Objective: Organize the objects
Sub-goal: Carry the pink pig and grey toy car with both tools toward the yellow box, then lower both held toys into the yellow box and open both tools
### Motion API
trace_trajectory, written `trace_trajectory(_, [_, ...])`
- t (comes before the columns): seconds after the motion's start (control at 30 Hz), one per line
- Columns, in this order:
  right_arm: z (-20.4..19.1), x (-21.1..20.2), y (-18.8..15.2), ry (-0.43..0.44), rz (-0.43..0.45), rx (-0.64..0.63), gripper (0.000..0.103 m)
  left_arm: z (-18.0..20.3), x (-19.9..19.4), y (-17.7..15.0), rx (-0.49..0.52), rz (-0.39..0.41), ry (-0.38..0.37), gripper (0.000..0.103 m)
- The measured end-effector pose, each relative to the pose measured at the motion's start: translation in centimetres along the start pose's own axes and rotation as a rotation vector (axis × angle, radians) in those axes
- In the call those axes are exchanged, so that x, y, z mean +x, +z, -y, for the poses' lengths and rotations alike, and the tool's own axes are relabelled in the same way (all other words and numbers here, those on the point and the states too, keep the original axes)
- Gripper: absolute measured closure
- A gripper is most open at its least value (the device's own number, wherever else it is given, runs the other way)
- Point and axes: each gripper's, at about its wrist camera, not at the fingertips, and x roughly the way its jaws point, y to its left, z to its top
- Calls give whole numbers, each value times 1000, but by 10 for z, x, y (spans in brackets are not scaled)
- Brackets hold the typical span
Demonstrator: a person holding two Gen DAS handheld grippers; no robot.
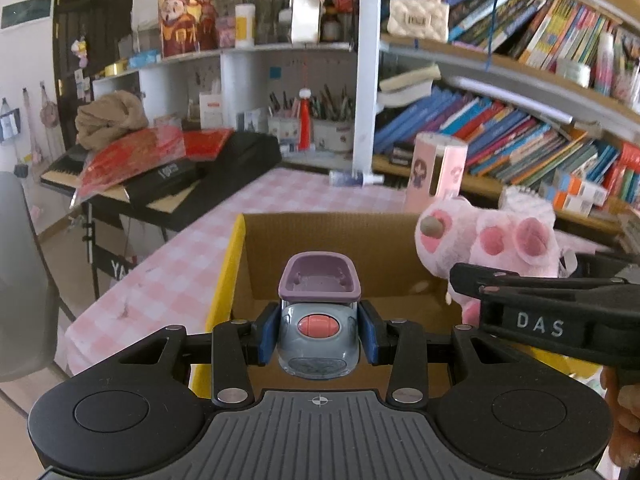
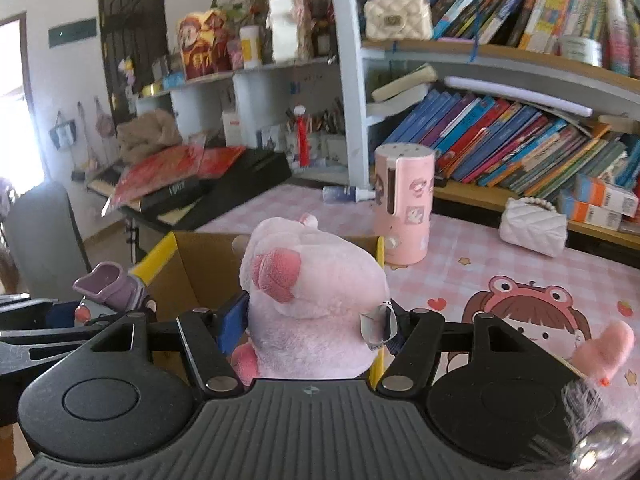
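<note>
My left gripper (image 1: 319, 332) is shut on a small grey toy car (image 1: 318, 334) with a coral button and a purple tub on top, held over the open cardboard box (image 1: 260, 248) with yellow edges. My right gripper (image 2: 312, 324) is shut on a pink plush toy (image 2: 316, 292), its blue pads pressing into the plush's sides, just above the box's (image 2: 188, 264) near right corner. In the left wrist view the plush (image 1: 492, 240) hangs at the right above the box, with the right gripper's black body (image 1: 540, 312) below it. The toy car (image 2: 110, 286) shows at the left of the right wrist view.
The box stands on a pink checked tablecloth (image 1: 168, 264). A pink cylindrical container (image 2: 404, 204) and a white quilted purse (image 2: 532, 226) stand beyond it, and a small bottle (image 2: 346, 194) lies there. Bookshelves (image 2: 500, 140) fill the back; a keyboard with red bags (image 1: 160, 168) sits left.
</note>
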Motion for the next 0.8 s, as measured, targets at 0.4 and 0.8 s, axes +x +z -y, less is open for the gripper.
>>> trace_trajectory(0.4, [-6, 49, -5, 45, -97, -233, 39, 6, 37, -3, 26, -112, 48, 64])
trace_trajectory(0.8, [-7, 74, -2, 106, -186, -350, 39, 11, 58, -8, 52, -193, 75, 64])
